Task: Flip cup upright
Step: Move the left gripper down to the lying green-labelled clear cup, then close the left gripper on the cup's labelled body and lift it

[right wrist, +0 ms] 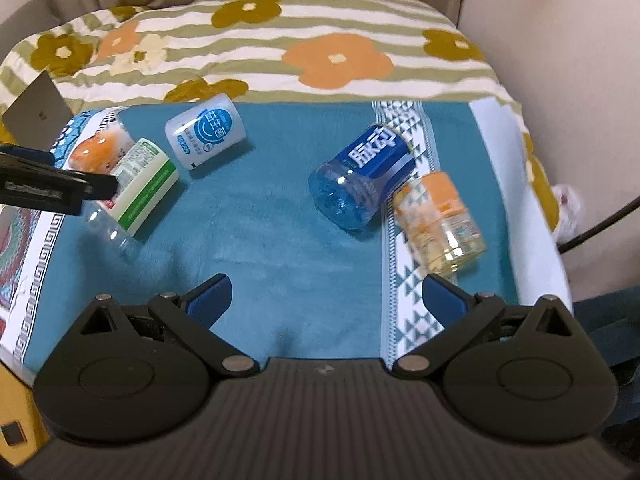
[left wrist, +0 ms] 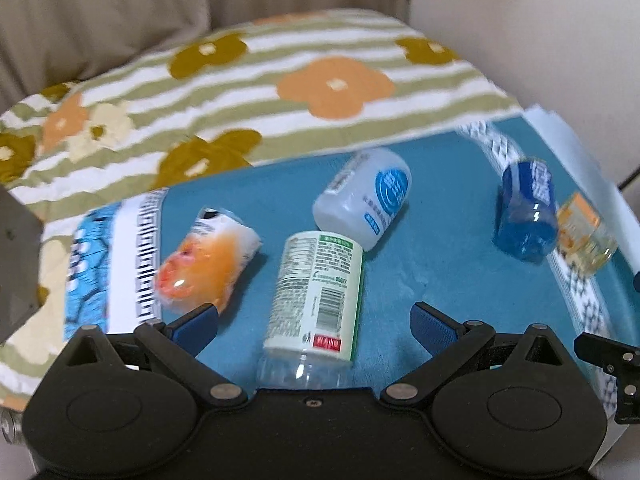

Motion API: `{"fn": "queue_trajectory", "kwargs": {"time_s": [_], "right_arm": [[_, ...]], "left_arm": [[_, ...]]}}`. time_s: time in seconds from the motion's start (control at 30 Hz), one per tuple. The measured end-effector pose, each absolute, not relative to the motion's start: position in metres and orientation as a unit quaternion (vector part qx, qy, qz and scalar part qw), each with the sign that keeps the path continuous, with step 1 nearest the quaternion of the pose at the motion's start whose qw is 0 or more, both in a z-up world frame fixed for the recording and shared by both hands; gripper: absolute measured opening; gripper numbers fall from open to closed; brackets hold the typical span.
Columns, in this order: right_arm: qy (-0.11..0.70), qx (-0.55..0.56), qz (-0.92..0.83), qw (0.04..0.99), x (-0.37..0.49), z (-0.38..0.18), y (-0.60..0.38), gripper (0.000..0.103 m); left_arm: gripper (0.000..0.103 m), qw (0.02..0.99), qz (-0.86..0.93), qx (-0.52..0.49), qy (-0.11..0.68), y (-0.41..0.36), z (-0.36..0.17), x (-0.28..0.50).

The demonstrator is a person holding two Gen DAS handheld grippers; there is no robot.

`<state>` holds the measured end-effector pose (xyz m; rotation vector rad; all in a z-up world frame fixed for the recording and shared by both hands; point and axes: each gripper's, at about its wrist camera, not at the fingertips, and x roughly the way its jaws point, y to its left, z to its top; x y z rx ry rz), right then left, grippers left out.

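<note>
Several cut-bottle cups lie on their sides on a teal cloth (left wrist: pixel 440 240). The green-label clear cup (left wrist: pixel 316 292) lies between the fingers of my open left gripper (left wrist: pixel 316 320); it also shows in the right wrist view (right wrist: pixel 140 188). An orange cup (left wrist: pixel 208 256) lies left of it, a white-and-blue cup (left wrist: pixel 364 196) behind it. A blue cup (right wrist: pixel 360 176) and an orange-yellow clear cup (right wrist: pixel 440 220) lie ahead of my open, empty right gripper (right wrist: pixel 326 300). The left gripper's side shows in the right wrist view (right wrist: pixel 56 188).
The teal cloth (right wrist: pixel 260 240) lies on a striped floral blanket (right wrist: pixel 320 40) over a bed. Beige curtains (left wrist: pixel 100 8) hang behind. A grey box corner (right wrist: pixel 36 112) sits at the left. A dark cable (right wrist: pixel 600 224) runs at the right edge.
</note>
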<state>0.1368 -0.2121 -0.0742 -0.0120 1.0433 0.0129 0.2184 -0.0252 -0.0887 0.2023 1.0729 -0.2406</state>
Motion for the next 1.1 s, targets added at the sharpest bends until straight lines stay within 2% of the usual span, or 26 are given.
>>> {"fn": "queue_trajectory", "kwargs": {"time_s": [0.2, 0.37, 0.47, 0.57, 1.1], "right_arm": [[0.515, 0.018, -0.016, 0.857, 0.153, -0.091, -0.204, 0.103], [0.528, 0.035, -0.032, 0.848, 0.16, -0.104, -0.201, 0.103], [0.533, 0.045, -0.038, 0.844, 0.162, -0.108, -0.2, 0.103], [0.537, 0.053, -0.043, 0.841, 0.164, -0.112, -0.2, 0.103], [0.531, 0.055, -0.038, 0.844, 0.161, -0.101, -0.202, 0.103]], "left_arm": [[0.101, 0.818, -0.148, 0.133, 0.54, -0.036, -0.119, 0.24], [0.093, 0.799, -0.161, 0.153, 0.559, -0.04, -0.136, 0.249], [0.085, 0.792, -0.166, 0.155, 0.566, -0.04, -0.141, 0.252], [0.067, 0.787, -0.166, 0.161, 0.571, -0.041, -0.145, 0.253], [0.066, 0.8, -0.159, 0.148, 0.559, -0.039, -0.128, 0.242]]}}
